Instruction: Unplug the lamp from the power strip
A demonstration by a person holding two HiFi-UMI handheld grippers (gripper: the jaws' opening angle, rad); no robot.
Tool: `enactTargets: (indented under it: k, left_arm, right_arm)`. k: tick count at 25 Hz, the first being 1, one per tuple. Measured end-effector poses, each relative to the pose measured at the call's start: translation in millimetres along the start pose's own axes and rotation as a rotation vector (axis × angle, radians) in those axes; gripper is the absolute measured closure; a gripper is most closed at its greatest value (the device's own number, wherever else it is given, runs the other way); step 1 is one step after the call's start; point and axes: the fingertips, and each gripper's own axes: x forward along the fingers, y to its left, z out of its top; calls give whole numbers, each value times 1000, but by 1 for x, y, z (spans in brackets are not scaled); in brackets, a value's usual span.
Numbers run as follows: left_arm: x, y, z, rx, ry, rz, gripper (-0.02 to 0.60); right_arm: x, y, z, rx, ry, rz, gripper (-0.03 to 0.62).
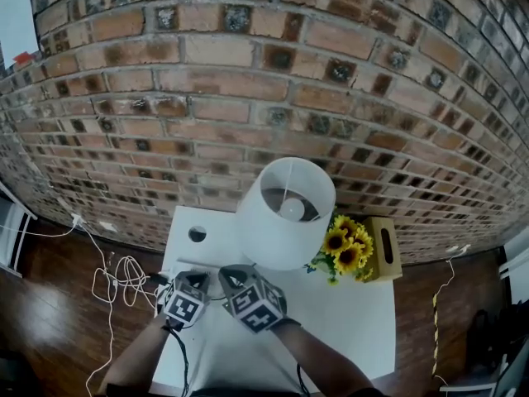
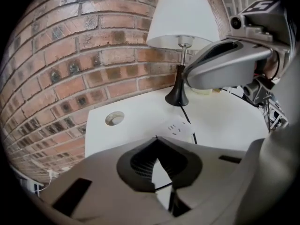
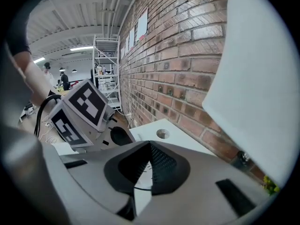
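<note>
Both pairs of jaws are closed, tip to tip. The left gripper (image 2: pixel 156 138) has nothing visible between its jaws, and neither does the right gripper (image 3: pixel 150 143). Just beyond the left tips lies the power strip (image 2: pixel 179 128), a flat white slab with rounded corners, and the sockets that show are empty. A thin black cord (image 2: pixel 189 123) runs from the lamp (image 2: pixel 183 18) along the strip's right edge and disappears behind the left jaw, so I cannot tell whether its plug is in or out. The lamp stands near the far edge of the smooth white table (image 2: pixel 225 121), on a black flared base (image 2: pixel 177 97) with a slim metal stem. Its white tapered shade is open at the top, and a round bulb (image 1: pixel 291 209) sits inside. A round hole (image 2: pixel 115 118) is cut in the tabletop to the left. Right of the lamp are yellow sunflowers (image 1: pixel 345 246), and just beside them a tan box (image 1: pixel 384 249) with an oval slot; what it holds is hidden. A rough red brick wall (image 1: pixel 248 81) is behind the table. Loose white cables (image 1: pixel 120 279) lie coiled on the dark wooden floor (image 1: pixel 58 304).
</note>
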Motion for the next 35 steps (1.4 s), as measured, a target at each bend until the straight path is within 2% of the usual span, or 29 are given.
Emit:
enactTargets:
  k: [4,7,13,15,18,22,31,35]
  left_arm:
    - [-3,4,4,-17,-29,17,569]
    - [-11,7,-2,-55,-8,23,571]
    - [-47,18,3,-97,-21,82,572]
    - [-65,21,18,-121,-82,94,572]
    - [-100,22,52,-164,-224,93,574]
    - [-147,24,79,-162,-378,103,574]
    - [-225,19,88,-188,-544,103,574]
    - [-258,15,92,-212,-626,98,575]
  right_arm:
    - [-11,8,-2,-7,0,2,608]
    - [-20,14,1,-7,2,3,608]
    - [-33,21,23,-2,-24,-1,608]
    - [-36,26,30,5,-39,0,608]
    - [-41,32,45,-10,-66,-8,608]
    - [-47,46,67,-10,-122,-11,608]
    - [-70,82,111,26,-240,22,608]
    - [-93,91,136,72,-325,31,608]
